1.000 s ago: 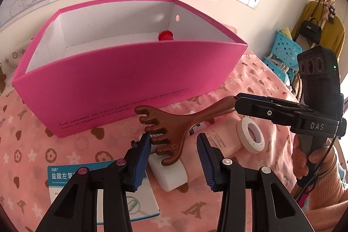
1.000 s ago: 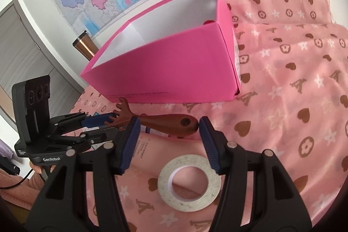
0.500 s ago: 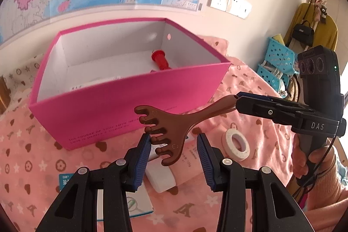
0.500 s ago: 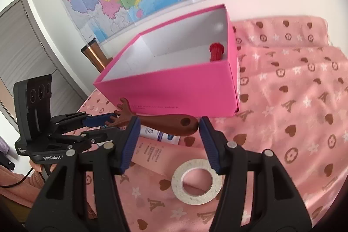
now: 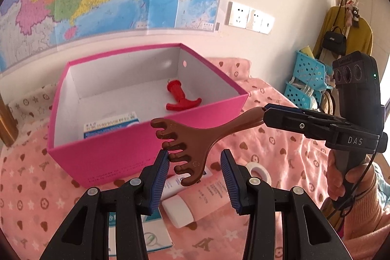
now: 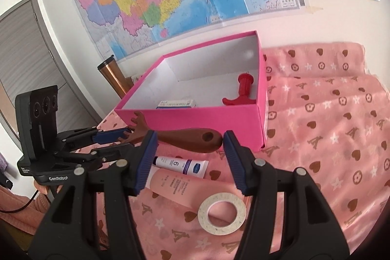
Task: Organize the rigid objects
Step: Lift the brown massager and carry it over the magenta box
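A brown comb-shaped massager (image 5: 192, 140) hangs in the air in front of the pink box (image 5: 117, 157). My right gripper (image 6: 187, 152) is shut on its handle (image 6: 192, 139); it also shows in the left wrist view (image 5: 268, 116). My left gripper (image 5: 195, 172) is open, its toothed head between the jaws, one finger (image 5: 162, 166) touching the teeth. The left gripper also shows in the right wrist view (image 6: 114, 138). The pink box (image 6: 195, 116) holds a red handle piece (image 5: 179, 98) and a medicine carton (image 5: 111, 127).
On the pink patterned cloth (image 6: 329, 138) lie a white tape roll (image 6: 221, 212), a pink tube (image 6: 178, 184), a small white tube (image 6: 181, 165) and a blue-white carton (image 5: 151, 233). A copper tumbler (image 6: 114, 76) stands left of the box. Blue baskets (image 5: 307, 82) stand far right.
Both grippers rose together with the massager, from low before the box's front wall to about rim height. The box's inside now shows.
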{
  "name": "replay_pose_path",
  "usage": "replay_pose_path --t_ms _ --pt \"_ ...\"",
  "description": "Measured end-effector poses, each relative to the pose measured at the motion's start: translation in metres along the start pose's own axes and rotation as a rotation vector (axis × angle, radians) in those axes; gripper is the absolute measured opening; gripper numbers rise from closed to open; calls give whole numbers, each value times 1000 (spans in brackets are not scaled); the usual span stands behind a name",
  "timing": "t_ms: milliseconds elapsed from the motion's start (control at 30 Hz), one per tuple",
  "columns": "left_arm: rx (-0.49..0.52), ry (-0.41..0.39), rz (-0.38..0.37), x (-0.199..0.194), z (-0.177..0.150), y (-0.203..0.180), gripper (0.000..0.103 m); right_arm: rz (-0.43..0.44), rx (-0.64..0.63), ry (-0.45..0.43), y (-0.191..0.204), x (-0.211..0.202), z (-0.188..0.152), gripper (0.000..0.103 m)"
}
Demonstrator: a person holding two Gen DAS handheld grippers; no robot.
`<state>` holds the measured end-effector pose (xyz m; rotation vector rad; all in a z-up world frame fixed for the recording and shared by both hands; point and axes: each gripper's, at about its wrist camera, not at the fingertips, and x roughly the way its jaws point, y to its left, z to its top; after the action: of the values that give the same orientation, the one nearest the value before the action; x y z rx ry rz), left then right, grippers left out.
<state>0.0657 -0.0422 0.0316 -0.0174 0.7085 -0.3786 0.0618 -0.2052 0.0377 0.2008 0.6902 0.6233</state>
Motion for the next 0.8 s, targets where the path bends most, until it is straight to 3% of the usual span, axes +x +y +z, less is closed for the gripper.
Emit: replay_pose_path --t_ms 800 --pt "19 -49 26 0 21 4 43 -6 -44 -35 0 -1 23 59"
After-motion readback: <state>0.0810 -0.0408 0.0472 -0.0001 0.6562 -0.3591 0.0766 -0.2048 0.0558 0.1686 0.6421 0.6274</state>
